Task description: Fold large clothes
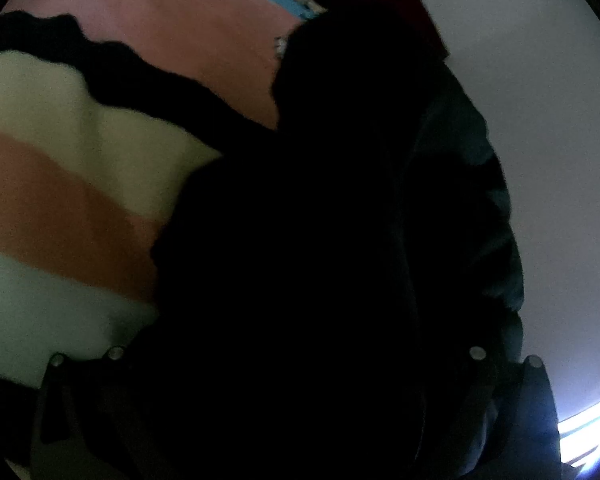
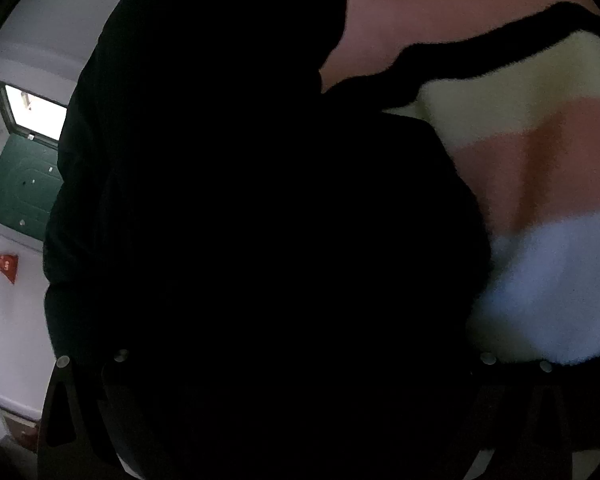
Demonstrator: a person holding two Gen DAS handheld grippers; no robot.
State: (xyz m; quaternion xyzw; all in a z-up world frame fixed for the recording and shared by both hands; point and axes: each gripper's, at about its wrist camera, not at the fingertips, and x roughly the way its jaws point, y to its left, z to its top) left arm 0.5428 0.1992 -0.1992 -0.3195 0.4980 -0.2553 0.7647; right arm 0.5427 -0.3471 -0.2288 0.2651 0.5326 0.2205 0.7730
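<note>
A large fuzzy garment with cream, salmon and white stripes and a black trim (image 1: 60, 184) hangs lifted in front of the left wrist camera. It also shows in the right wrist view (image 2: 540, 184). A black part of the garment (image 1: 300, 260) bunches over my left gripper (image 1: 296, 380) and hides the fingertips. The same black fabric (image 2: 260, 240) covers my right gripper (image 2: 304, 380). Each gripper seems to hold the black fabric, but the jaws are hidden in the dark.
A pink bedsheet (image 1: 172, 28) lies behind the garment, also in the right view (image 2: 440, 12). A white wall (image 1: 540, 100) stands at the right of the left view. A green door with a bright window (image 2: 24, 168) shows at the left of the right view.
</note>
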